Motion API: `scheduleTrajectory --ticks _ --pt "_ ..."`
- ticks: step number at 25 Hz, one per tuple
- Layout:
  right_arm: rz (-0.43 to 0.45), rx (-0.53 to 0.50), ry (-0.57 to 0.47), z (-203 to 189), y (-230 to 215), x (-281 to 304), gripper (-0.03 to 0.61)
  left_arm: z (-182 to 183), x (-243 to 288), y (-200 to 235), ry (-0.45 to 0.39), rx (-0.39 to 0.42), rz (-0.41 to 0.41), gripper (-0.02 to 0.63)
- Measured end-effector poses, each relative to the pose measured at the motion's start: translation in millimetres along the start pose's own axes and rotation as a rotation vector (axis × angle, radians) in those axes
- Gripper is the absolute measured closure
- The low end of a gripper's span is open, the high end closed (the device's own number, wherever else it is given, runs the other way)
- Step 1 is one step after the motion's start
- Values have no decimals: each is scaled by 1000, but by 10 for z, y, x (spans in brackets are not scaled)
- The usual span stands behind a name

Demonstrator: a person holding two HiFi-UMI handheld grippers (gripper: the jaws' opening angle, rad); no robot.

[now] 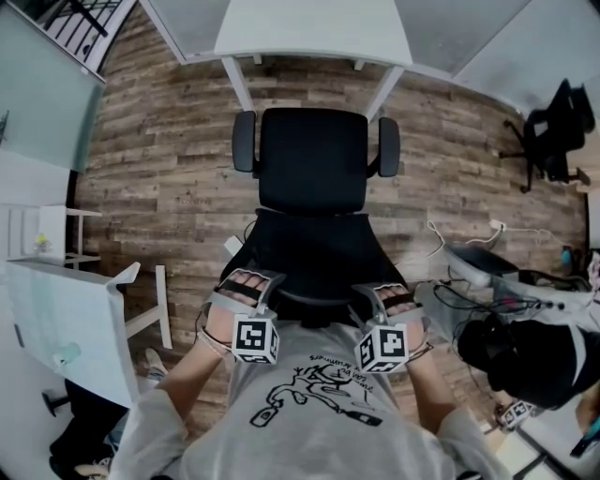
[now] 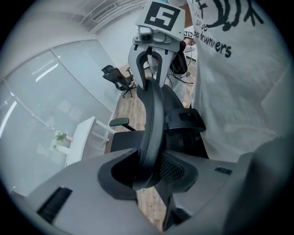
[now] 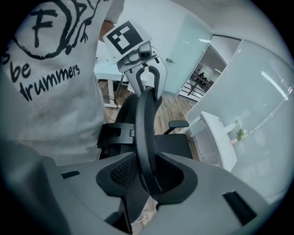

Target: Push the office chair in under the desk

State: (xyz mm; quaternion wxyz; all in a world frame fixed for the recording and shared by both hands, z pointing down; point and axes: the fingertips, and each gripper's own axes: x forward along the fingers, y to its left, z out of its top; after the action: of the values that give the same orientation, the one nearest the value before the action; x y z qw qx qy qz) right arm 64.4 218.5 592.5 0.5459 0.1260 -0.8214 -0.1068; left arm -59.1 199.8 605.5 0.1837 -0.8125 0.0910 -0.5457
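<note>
Left gripper [image 2: 149,176]: jaws part-way closed and clamped on the top edge of the backrest [image 2: 154,114] — the black edge runs straight through the gap with the pads against it.
Right gripper [image 3: 149,181]: same — jaws part-way closed, gripping that same top edge further along; black mesh shows beside the inner pad.
Gripper placing: left one near the left end of the edge, right one near the right end, well apart. Both point steeply down, with the marker cubes toward the person.
Office chair [image 1: 312,159]: black, faces the desk, with its back to the person. The seat sits in line with the gap between the desk's two slanted legs. Its front edge is short of the desk top, so it is not under yet.
Armrests [image 1: 245,141]: one on each side of the seat, both clear of the desk legs.
Desk [image 1: 314,28]: white top and white legs, beyond the chair at the top of the head view.
T-shirt [image 1: 309,403]: grey with black print, worn by the person right behind the backrest.
Wooden floor [image 1: 169,159]: brown planks under the chair.
Surroundings: white side table [image 1: 66,319] to the left, cables [image 1: 469,281] on the floor to the right, second black chair [image 1: 553,136] far right.
</note>
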Motion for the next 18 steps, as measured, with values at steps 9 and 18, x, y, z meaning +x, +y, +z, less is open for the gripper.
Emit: scheduleTrajectory --ticks 9,18 --pt "-6 2 1 15 -38 77 439 -69 48 12 22 -43 -19 489" --pt "-42 -2 -5 45 -258 183 439 -178 106 251 51 -44 6 489"
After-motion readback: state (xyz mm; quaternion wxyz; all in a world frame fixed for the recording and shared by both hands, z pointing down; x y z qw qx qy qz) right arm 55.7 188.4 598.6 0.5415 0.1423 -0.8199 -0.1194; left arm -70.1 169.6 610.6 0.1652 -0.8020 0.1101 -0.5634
